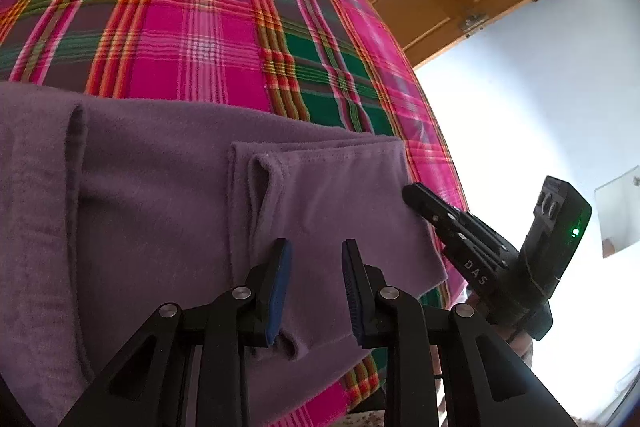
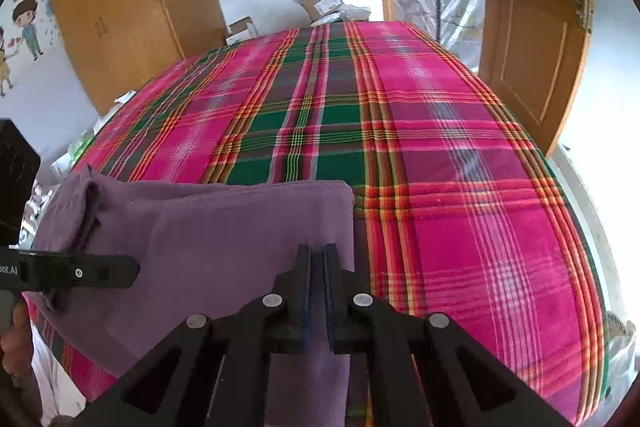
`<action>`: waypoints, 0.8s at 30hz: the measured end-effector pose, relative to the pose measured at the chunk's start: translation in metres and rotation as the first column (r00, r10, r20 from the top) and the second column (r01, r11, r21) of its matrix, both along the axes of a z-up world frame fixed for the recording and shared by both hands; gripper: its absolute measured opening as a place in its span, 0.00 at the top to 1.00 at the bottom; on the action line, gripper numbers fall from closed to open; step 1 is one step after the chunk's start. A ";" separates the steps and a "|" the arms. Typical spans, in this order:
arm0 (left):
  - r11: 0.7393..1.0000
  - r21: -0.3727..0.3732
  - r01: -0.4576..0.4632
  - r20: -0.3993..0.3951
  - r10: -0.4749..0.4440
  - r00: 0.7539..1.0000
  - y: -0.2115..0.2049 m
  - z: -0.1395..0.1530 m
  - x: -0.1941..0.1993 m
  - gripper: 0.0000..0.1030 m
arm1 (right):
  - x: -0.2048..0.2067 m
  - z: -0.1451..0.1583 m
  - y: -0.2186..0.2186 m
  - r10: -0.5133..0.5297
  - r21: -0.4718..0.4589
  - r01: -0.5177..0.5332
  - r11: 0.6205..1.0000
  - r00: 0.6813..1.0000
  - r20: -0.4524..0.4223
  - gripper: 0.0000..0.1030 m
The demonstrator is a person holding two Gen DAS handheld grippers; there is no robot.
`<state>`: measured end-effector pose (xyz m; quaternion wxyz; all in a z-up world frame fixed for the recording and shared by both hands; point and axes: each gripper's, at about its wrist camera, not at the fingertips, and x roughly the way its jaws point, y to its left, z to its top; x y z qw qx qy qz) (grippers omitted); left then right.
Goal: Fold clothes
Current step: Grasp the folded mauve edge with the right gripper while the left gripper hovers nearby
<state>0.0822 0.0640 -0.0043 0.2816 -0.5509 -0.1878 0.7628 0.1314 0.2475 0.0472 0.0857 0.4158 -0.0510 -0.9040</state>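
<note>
Right wrist cam: my right gripper (image 2: 319, 259) is clamped tight on the near right edge of the purple garment (image 2: 208, 227), cloth pinched between the jaws, and the garment lies folded on the near end of the plaid bedspread (image 2: 440, 155), w/ the left gripper (image 2: 120, 271) just over its left side. Left wrist cam: my left gripper (image 1: 316, 263) sits partly open above the garment (image 1: 160, 195); can't tell if it holds any cloth. The wooden door (image 2: 532, 39) stands beyond the bedspread's far right corner.
</note>
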 end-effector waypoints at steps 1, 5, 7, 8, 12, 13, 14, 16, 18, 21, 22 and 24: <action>1.000 -0.002 0.002 -0.002 -0.002 1.000 0.000 0.001 0.001 0.74 | 0.007 0.004 0.000 0.010 -0.005 -0.010 1.000 1.000 -0.015 0.94; 1.000 0.003 0.002 0.000 -0.002 1.000 -0.003 0.000 0.007 0.74 | 0.026 -0.002 -0.003 0.002 0.021 -0.002 1.000 1.000 -0.001 0.94; 1.000 0.007 0.009 -0.005 -0.009 1.000 -0.004 -0.001 0.010 0.74 | 0.029 -0.004 -0.004 -0.007 0.031 0.007 1.000 1.000 -0.003 0.94; 1.000 0.011 0.013 -0.007 -0.013 1.000 -0.005 -0.001 0.011 0.74 | 0.030 -0.003 -0.005 -0.013 0.036 0.013 0.999 1.000 -0.010 0.94; 1.000 0.009 0.000 -0.015 0.000 1.000 -0.013 0.004 0.018 0.74 | 0.036 0.003 -0.015 -0.002 0.051 0.004 0.999 0.999 -0.044 0.94; 1.000 0.005 -0.004 -0.019 0.004 1.000 -0.015 0.005 0.020 0.74 | 0.040 0.005 -0.019 0.014 0.051 -0.011 0.999 0.999 -0.053 0.94; 1.000 0.000 -0.004 -0.023 0.004 1.000 -0.016 0.006 0.022 0.74 | 0.043 0.007 -0.023 0.030 0.050 -0.027 0.998 0.998 -0.061 0.94; 1.000 -0.013 0.001 -0.030 -0.002 1.000 -0.015 0.005 0.027 0.74 | 0.044 0.004 -0.033 0.060 0.061 -0.056 0.997 0.997 -0.055 0.94; 1.000 -0.024 0.005 -0.039 -0.005 0.999 -0.015 0.005 0.032 0.74 | 0.041 -0.006 -0.040 0.059 0.072 -0.058 0.996 0.998 -0.018 0.94; 0.999 -0.041 0.003 -0.056 -0.006 0.998 -0.019 0.007 0.038 0.74 | 0.041 -0.003 -0.044 0.048 0.062 -0.047 0.997 0.998 -0.029 0.94; 0.998 -0.055 -0.007 -0.054 0.004 0.999 -0.022 0.007 0.039 0.74 | 0.041 0.000 -0.047 0.055 0.053 -0.053 0.997 0.998 -0.035 0.94; 0.997 -0.068 -0.020 -0.057 0.016 0.998 -0.027 0.009 0.040 0.74 | 0.043 0.004 -0.058 0.088 0.047 -0.086 0.995 0.995 -0.055 0.94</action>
